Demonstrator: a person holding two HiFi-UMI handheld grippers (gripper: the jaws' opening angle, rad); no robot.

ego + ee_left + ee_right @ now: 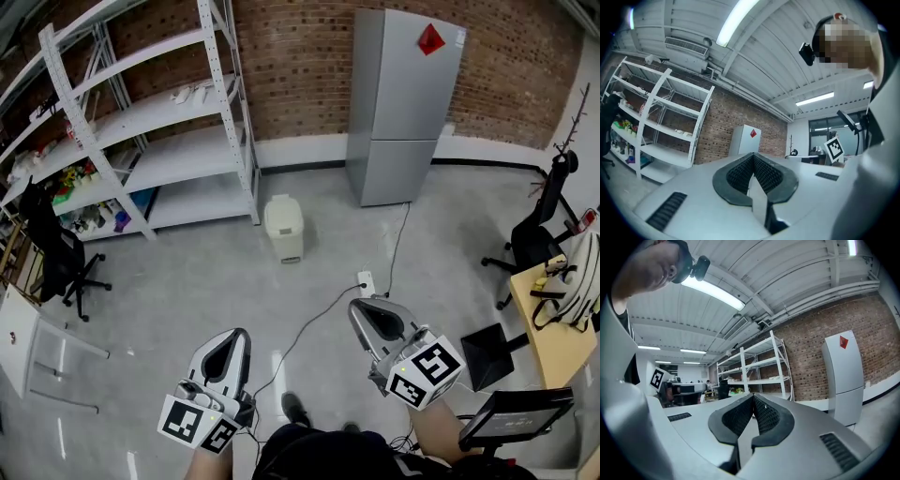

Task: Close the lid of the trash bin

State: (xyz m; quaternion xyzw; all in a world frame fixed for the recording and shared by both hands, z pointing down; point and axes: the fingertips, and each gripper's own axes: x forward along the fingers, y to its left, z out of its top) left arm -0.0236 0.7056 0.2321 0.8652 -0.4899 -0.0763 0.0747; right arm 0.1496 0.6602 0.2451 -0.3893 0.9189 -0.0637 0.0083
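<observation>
The trash bin (283, 228), small and cream, stands on the grey floor (187, 281). Nearest the viewer and well short of the bin, the left claw (240, 334) and right claw (359, 306) are each pinched together, holding nothing. A white power strip (366, 279) lies right of the bin, slightly nearer. Beyond the bin, white shelving (159, 122) stands to its left and a grey refrigerator (403, 103) to its right.

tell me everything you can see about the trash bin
The trash bin is small, cream-coloured and plastic-looking, with a rounded lid that seems down, though it is too far off to be sure. It stands upright on the grey floor, beside the foot of the shelf rack and left of the fridge, apart from it.
</observation>
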